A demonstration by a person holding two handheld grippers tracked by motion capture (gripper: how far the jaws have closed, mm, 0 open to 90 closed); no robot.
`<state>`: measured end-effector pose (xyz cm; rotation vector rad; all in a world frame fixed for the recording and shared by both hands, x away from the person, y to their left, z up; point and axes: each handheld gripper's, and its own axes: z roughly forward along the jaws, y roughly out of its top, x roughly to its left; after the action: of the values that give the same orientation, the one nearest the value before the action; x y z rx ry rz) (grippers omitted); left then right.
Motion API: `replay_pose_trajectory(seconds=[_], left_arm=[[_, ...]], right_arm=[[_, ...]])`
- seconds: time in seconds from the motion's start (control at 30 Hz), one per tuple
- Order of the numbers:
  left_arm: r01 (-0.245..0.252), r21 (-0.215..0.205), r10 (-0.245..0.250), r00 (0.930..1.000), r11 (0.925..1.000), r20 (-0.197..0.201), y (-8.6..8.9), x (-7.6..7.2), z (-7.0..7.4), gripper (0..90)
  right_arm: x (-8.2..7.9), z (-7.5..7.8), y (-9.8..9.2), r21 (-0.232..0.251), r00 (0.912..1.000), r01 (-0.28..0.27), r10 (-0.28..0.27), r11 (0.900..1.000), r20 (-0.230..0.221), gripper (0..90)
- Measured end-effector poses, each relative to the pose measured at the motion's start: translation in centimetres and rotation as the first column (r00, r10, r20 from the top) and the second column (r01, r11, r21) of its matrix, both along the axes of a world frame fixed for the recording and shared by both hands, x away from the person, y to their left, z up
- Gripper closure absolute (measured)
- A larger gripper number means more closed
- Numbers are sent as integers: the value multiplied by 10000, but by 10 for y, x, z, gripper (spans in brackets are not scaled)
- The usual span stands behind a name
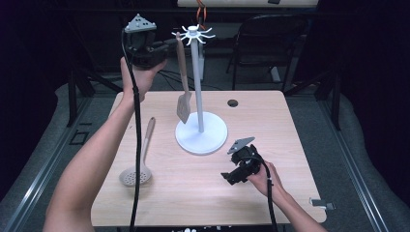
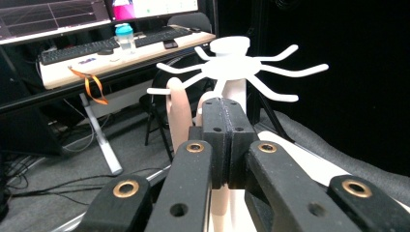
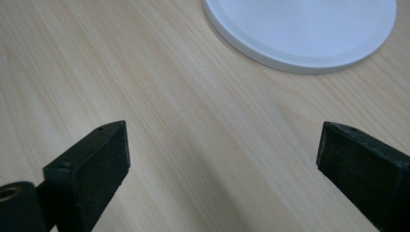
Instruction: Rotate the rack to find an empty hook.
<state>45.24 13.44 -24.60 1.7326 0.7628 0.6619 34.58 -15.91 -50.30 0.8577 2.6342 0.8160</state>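
Observation:
A white hook rack (image 1: 197,82) stands on a round base (image 1: 201,133) at the middle of the wooden table (image 1: 270,130). A wooden spatula (image 1: 183,104) hangs from one of its hooks. My left gripper (image 1: 167,48) is held high, just left of the spatula's handle top, jaws shut with nothing between them. In the left gripper view the shut gripper (image 2: 223,104) points at the rack's hook crown (image 2: 237,67), and the spatula handle (image 2: 179,116) hangs just behind it. A slotted skimmer (image 1: 137,175) lies on the table's left. My right gripper (image 1: 232,164) rests low, open and empty (image 3: 222,159), near the base (image 3: 300,34).
A cable hole (image 1: 232,103) sits in the table behind the rack. A black chair (image 1: 266,43) stands beyond the far edge. Farther back is a desk with keyboards (image 2: 77,48), a bottle (image 2: 124,36) and monitors.

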Motion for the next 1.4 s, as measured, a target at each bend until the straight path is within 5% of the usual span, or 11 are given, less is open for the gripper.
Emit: replay_pose_trajectory(seconds=[0.73, 0.93, 1.4], left_arm=[[-58, -281, 56, 10000, 9996, -75, 4, 8, 1, 887], [61, -518, -62, 10000, 9986, -10, 11, 1, -1, 782], [-376, 116, 378, 9990, 9992, -220, 27, -17, -21, 358]], right_arm=[[0, 1, 0, -61, 9999, -113, 112, 9999, -49, 41], [-1, 0, 0, 18, 10000, -18, 18, 10000, 37, 41], [-1, 0, 2, 61, 10000, -54, 54, 10000, 40, 41]])
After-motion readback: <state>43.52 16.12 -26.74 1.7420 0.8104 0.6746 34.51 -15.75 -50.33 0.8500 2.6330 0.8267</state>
